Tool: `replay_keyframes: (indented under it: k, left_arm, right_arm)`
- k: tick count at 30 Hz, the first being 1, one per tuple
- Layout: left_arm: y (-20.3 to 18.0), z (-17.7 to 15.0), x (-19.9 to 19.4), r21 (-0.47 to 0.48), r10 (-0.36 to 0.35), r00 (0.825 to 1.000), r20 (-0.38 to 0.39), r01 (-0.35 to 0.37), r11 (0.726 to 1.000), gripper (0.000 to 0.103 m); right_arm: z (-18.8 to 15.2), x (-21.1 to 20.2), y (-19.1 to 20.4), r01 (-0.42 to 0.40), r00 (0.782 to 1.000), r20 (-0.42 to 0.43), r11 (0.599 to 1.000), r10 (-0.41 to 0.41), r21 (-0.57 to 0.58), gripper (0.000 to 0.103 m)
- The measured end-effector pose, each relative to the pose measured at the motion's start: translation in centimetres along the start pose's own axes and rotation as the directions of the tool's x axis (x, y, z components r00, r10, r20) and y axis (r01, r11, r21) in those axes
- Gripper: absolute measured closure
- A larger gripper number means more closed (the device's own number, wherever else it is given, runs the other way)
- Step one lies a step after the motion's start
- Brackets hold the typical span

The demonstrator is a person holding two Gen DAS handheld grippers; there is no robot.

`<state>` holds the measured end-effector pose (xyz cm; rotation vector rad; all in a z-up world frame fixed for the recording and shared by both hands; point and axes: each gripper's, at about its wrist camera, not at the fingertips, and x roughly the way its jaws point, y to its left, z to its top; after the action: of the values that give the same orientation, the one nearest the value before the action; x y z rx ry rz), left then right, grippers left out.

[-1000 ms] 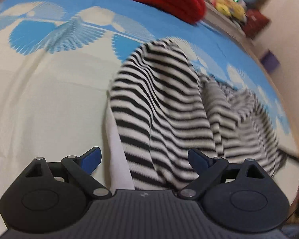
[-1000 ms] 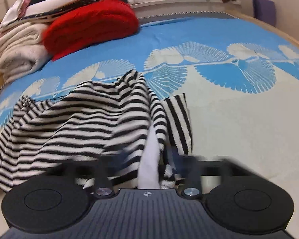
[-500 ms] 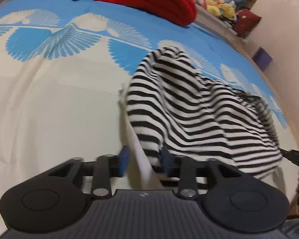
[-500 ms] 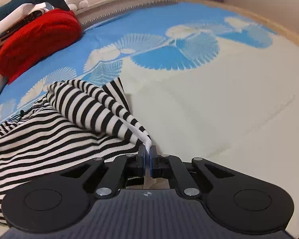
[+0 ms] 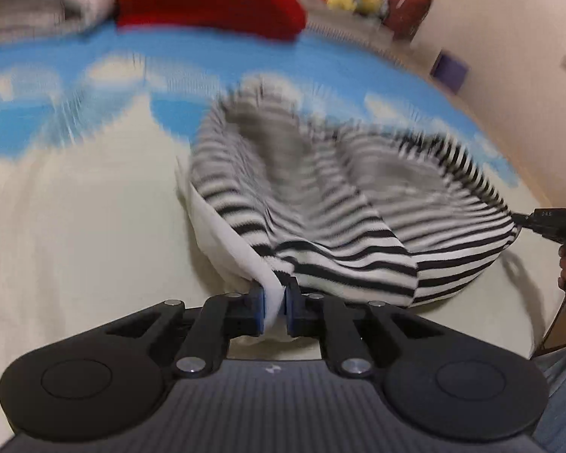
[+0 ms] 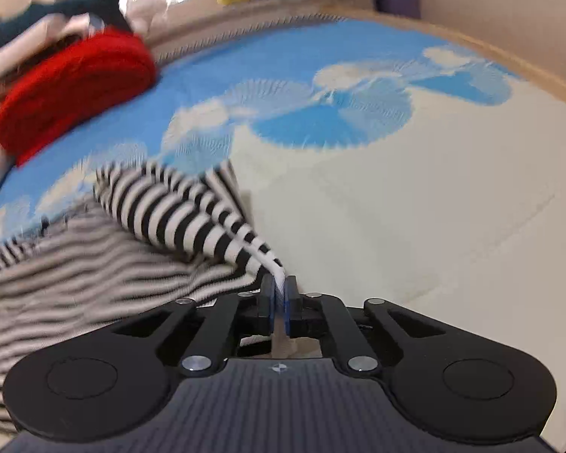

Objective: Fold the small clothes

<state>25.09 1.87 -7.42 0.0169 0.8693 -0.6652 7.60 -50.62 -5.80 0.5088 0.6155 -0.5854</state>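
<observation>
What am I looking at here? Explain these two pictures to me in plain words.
There is no robot. A person holds a hand-held gripper in each hand, a two-finger clamp with a wide-angle camera looking along its fingers. One picture comes from the left tool, the other from the right.

The surface is a bed with a blue and cream bedspread. On it lies a small black-and-white striped garment. At the far edge sit a red folded item and a pile of pale laundry.

The left hand-held gripper is closing on the garment's white edge. The right hand-held gripper is shut on another white edge. The left picture also catches the right tool at its right border.
</observation>
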Motion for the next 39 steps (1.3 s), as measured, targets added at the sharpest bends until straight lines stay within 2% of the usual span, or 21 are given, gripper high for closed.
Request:
replay_keyframes:
  k: [2, 4, 8, 14, 16, 18, 21, 23, 24, 26, 27, 29, 30, 31, 32, 34, 36, 38, 39]
  left_arm:
    - [1.9, -0.1, -0.8, -0.017, 0.035, 0.999, 0.002, -0.035, 0.999, 0.099]
    - [3.3, -0.9, -0.2, -0.027, 0.085, 0.996, -0.042, -0.086, 0.996, 0.099]
    - [2.6, -2.1, 1.4, 0.049, 0.129, 0.988, -0.083, -0.126, 0.991, 0.099]
    - [2.8, -1.1, -1.2, 0.01, 0.177, 0.984, 0.033, -0.177, 0.984, 0.099]
    - [3.3, -1.1, 0.0, 0.0, 0.192, 0.981, -0.006, -0.192, 0.981, 0.099]
    - [2.7, -1.4, 1.2, 0.051, 0.217, 0.975, -0.039, -0.215, 0.975, 0.099]
    - [1.9, -1.6, 1.0, 0.078, 0.219, 0.975, -0.03, -0.216, 0.973, 0.097]
    - [1.8, -1.9, -0.2, 0.068, 0.164, 0.986, -0.011, -0.163, 0.984, 0.092]
    - [1.7, -2.0, -0.8, 0.067, 0.155, 0.988, 0.002, -0.155, 0.986, 0.087]
    - [1.7, -2.5, -1.6, 0.07, 0.118, 0.993, 0.01, -0.119, 0.99, 0.048]
    - [1.8, -2.7, -1.7, 0.066, 0.103, 0.995, 0.009, -0.103, 0.992, 0.043]
    - [1.9, -2.6, -1.3, 0.061, 0.075, 0.997, 0.002, -0.075, 0.995, 0.039]
    - [1.9, -2.7, -1.0, 0.057, 0.056, 0.998, -0.007, -0.055, 0.997, 0.038]
    - [1.7, -2.8, -0.6, 0.051, 0.037, 0.999, -0.019, -0.036, 0.998, 0.032]
    - [1.3, -3.0, 0.1, 0.053, 0.033, 0.999, -0.036, -0.031, 0.998, 0.025]
    - [0.4, -3.4, 1.7, 0.101, 0.07, 0.996, -0.062, -0.063, 0.993, 0.023]
    - [-0.6, -3.6, 3.6, 0.169, 0.125, 0.988, -0.09, -0.109, 0.98, 0.027]
    - [-0.8, -3.8, 4.4, 0.19, 0.124, 0.988, -0.09, -0.105, 0.976, 0.08]
    - [-0.7, -3.7, 4.3, 0.182, 0.116, 0.989, -0.086, -0.099, 0.978, 0.087]
  right_arm:
    - [0.6, -0.6, -1.2, -0.007, 1.0, 0.022, 0.999, 0.007, 0.037, 0.101]
    - [0.4, -0.1, -1.9, -0.004, 1.0, -0.017, 0.999, 0.005, 0.051, 0.101]
    - [-0.3, 1.1, -1.8, 0.014, 0.997, -0.073, 1.0, -0.013, 0.023, 0.101]
    - [0.8, -3.0, -2.1, -0.076, 0.996, 0.044, 0.994, 0.073, 0.081, 0.101]
    - [0.7, -1.6, -2.8, -0.061, 0.998, -0.006, 0.993, 0.062, 0.102, 0.1]
    - [0.3, -0.2, -2.7, -0.043, 0.997, -0.056, 0.995, 0.048, 0.088, 0.1]
    - [0.0, 0.1, -2.0, -0.027, 0.998, -0.05, 0.999, 0.029, 0.038, 0.1]
    - [-0.1, -0.1, -2.0, -0.044, 0.998, -0.047, 0.998, 0.046, 0.04, 0.1]
    - [-0.1, -0.2, -2.2, -0.048, 0.998, -0.043, 0.998, 0.05, 0.043, 0.1]
    - [-0.1, -0.3, -2.7, -0.075, 0.996, -0.039, 0.995, 0.078, 0.071, 0.098]
    - [-0.1, -0.6, -2.9, -0.068, 0.997, -0.033, 0.994, 0.071, 0.082, 0.097]
    - [0.1, -1.0, -3.5, -0.044, 0.999, -0.017, 0.993, 0.046, 0.105, 0.084]
    - [0.1, -1.3, -3.8, -0.053, 0.998, -0.015, 0.99, 0.055, 0.128, 0.064]
    - [0.1, -1.6, -4.1, -0.077, 0.997, -0.01, 0.985, 0.08, 0.157, 0.045]
    - [0.0, -1.9, -4.2, -0.093, 0.995, -0.007, 0.981, 0.096, 0.171, 0.042]
    - [-0.3, -2.1, -3.7, -0.127, 0.991, -0.024, 0.979, 0.132, 0.158, 0.033]
    - [-0.9, -1.3, -2.6, -0.116, 0.988, -0.093, 0.987, 0.127, 0.113, 0.028]
    - [-1.6, 0.1, -1.4, -0.117, 0.983, -0.134, 0.992, 0.122, 0.045, 0.029]
    - [-1.8, 0.5, -1.0, -0.113, 0.985, -0.128, 0.993, 0.115, 0.022, 0.04]
